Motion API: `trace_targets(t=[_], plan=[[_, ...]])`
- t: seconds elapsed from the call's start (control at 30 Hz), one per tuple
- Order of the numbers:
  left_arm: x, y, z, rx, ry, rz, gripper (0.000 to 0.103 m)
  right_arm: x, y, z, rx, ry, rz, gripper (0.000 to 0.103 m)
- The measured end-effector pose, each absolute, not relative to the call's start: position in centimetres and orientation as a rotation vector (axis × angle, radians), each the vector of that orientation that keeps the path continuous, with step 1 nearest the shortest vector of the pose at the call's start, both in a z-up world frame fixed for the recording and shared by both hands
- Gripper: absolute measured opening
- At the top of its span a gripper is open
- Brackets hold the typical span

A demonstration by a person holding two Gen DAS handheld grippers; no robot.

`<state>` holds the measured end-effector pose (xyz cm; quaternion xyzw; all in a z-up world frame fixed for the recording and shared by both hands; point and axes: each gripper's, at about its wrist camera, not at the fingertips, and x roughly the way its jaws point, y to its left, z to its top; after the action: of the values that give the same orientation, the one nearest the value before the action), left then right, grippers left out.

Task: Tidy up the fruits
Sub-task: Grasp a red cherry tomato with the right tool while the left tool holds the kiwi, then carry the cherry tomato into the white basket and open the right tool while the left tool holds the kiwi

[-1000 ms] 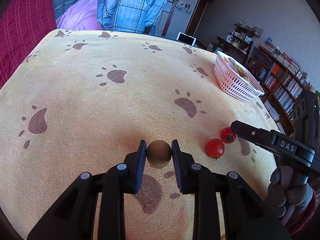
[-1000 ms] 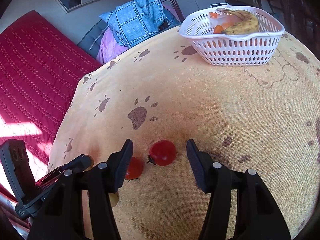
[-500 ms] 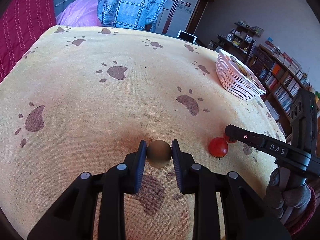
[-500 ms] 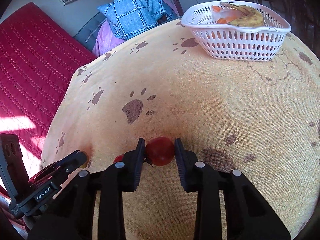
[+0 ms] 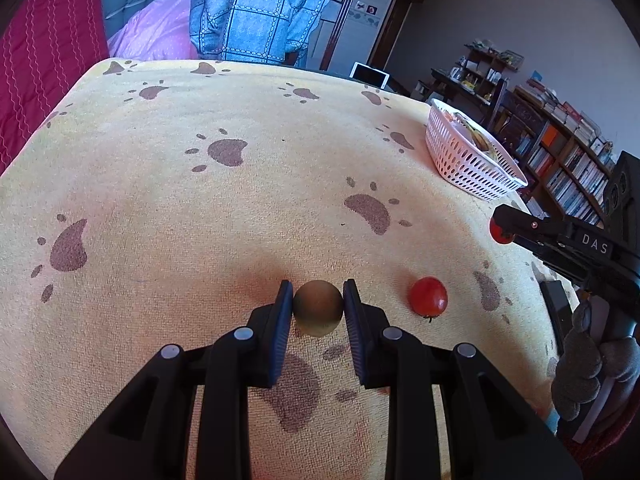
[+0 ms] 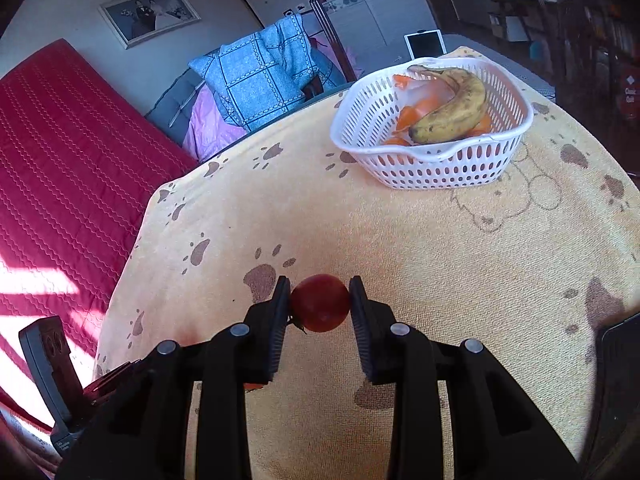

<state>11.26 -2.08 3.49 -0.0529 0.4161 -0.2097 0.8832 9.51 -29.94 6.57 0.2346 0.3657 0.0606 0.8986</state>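
My left gripper (image 5: 318, 305) is shut on a round brown fruit (image 5: 318, 307) just above the yellow paw-print cloth (image 5: 240, 208). My right gripper (image 6: 319, 303) is shut on a red tomato (image 6: 320, 302) and holds it above the cloth; it shows from the side in the left wrist view (image 5: 505, 227), lifted. A second red tomato (image 5: 428, 296) lies on the cloth right of the brown fruit. The white basket (image 6: 428, 160) at the far right holds a spotted banana (image 6: 452, 112) and orange pieces (image 6: 416, 114); it also shows in the left wrist view (image 5: 468, 160).
A chair with a blue checked cloth (image 5: 248, 20) stands behind the table's far edge. A red mattress (image 6: 60, 152) lies to the left. Bookshelves (image 5: 568, 152) stand to the right. A white tablet (image 5: 370, 74) sits beyond the far edge.
My right gripper closed on one tomato and lifted it off the cloth toward the basket side. My left gripper stayed shut on the brown fruit and rose a little.
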Motion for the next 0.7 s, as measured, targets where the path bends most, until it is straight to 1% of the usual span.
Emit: trace_targets(t=[0.4, 0.7], plan=[[11.6, -2.6, 4.0, -0.092, 0.858, -0.434, 0.026, 10.9, -37.0, 10.7, 0.499, 0.615, -0.024, 0.031], [12.1, -2.8, 3.9, -0.082, 0.866, -0.420, 0.026, 14.3, -41.2, 10.7, 0.506, 0.606, -0.120, 0.031]])
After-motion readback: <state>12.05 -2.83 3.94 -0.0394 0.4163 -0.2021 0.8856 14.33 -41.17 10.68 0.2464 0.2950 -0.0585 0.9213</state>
